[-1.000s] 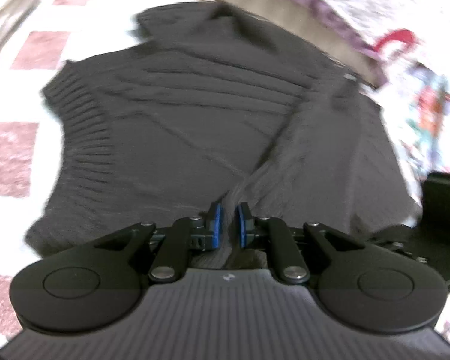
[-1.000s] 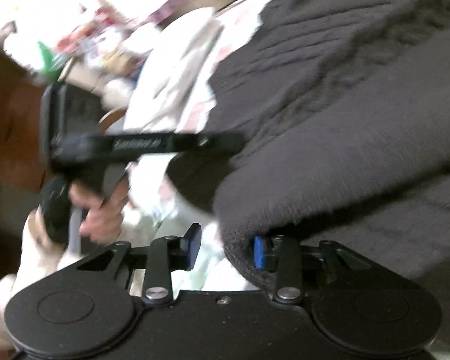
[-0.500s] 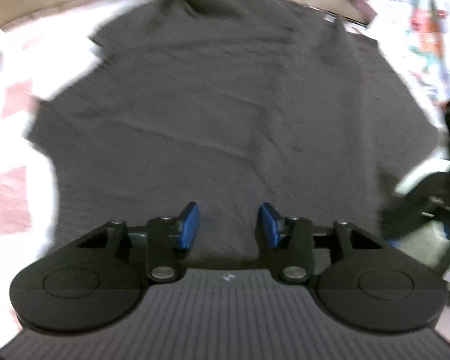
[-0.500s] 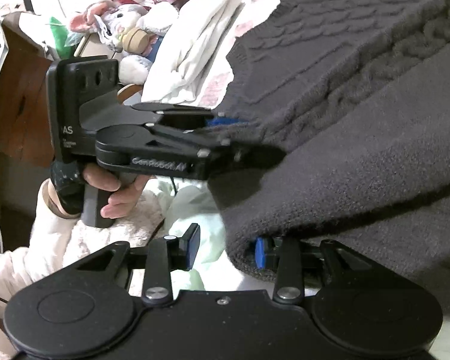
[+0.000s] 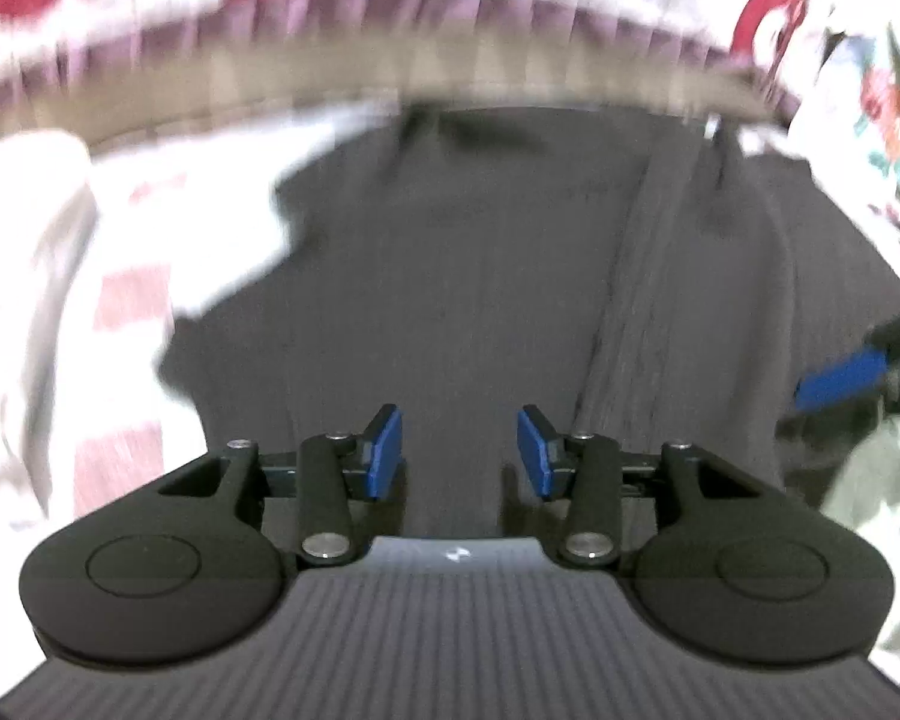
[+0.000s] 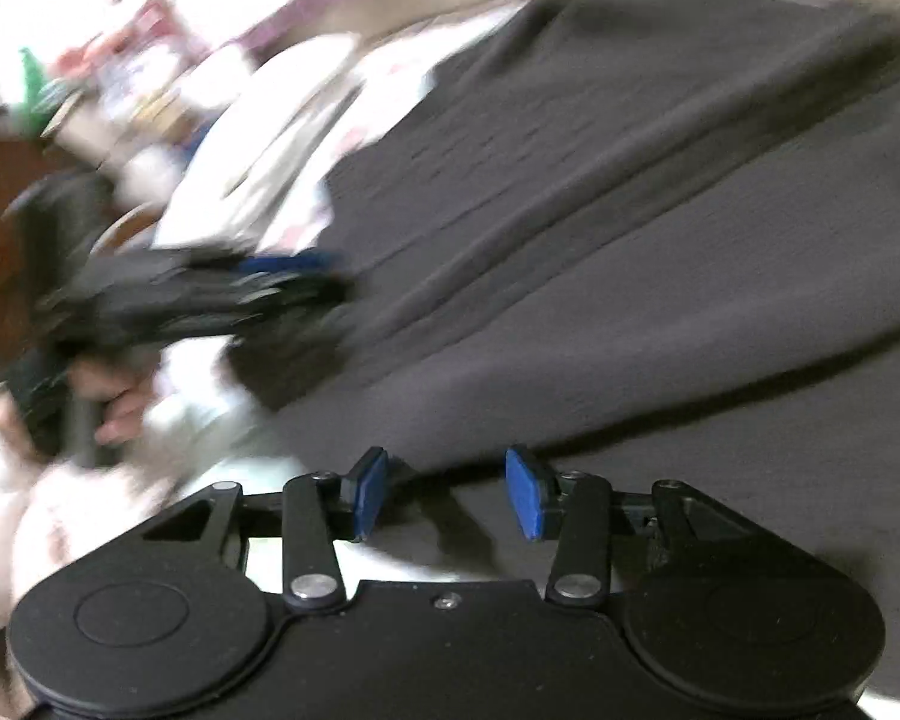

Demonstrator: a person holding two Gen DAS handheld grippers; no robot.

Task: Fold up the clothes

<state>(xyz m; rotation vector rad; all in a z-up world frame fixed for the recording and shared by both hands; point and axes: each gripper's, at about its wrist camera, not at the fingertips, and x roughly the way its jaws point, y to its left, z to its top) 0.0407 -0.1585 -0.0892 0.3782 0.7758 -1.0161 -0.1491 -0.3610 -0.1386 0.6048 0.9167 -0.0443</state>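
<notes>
A dark grey knitted sweater (image 5: 480,276) lies spread on the bed; it also shows in the right wrist view (image 6: 660,228). My left gripper (image 5: 459,450) is open and empty just above the sweater's near part. My right gripper (image 6: 444,489) is open and empty at the sweater's near edge. One blue pad of the right gripper (image 5: 843,381) shows at the right edge of the left wrist view. The left gripper and the hand that holds it (image 6: 168,300) show blurred at the left of the right wrist view, at the sweater's corner.
The sweater lies on a white sheet with pink squares (image 5: 126,312). A folded white cloth (image 6: 270,144) lies to the left of the sweater. Patterned bedding (image 5: 894,84) and soft toys (image 6: 120,78) lie at the far side. Both views are motion-blurred.
My left gripper opened and let go of the sweater fold, which now lies flat. The sweater edge slid out of my open right gripper. Both grippers are moving.
</notes>
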